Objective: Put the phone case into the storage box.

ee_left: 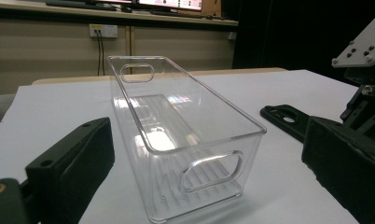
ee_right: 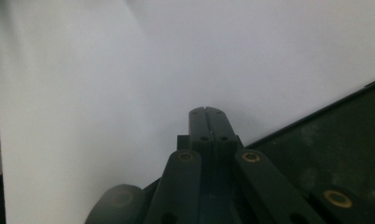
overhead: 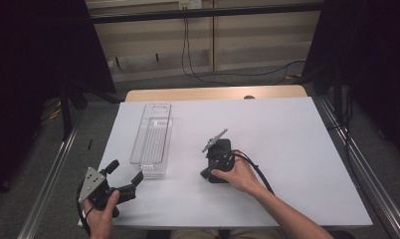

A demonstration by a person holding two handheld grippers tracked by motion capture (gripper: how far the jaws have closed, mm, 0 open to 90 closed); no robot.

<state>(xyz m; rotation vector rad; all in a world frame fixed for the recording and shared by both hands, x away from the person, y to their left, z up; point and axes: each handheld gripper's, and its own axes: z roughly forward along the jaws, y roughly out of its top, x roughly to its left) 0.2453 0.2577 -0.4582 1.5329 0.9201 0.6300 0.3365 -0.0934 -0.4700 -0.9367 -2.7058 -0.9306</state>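
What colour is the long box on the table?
The long box has no colour; it's see-through plastic, best seen in the left gripper view.

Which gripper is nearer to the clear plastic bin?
Left. The left gripper sits open just off the clear plastic bin at its near end; the right gripper, jaws shut, is farther off to the bin's right.

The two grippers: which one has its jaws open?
The left gripper, near the clear bin, has its jaws spread wide apart. The right gripper, farther right on the white table, has its jaws pressed together, with nothing between them.
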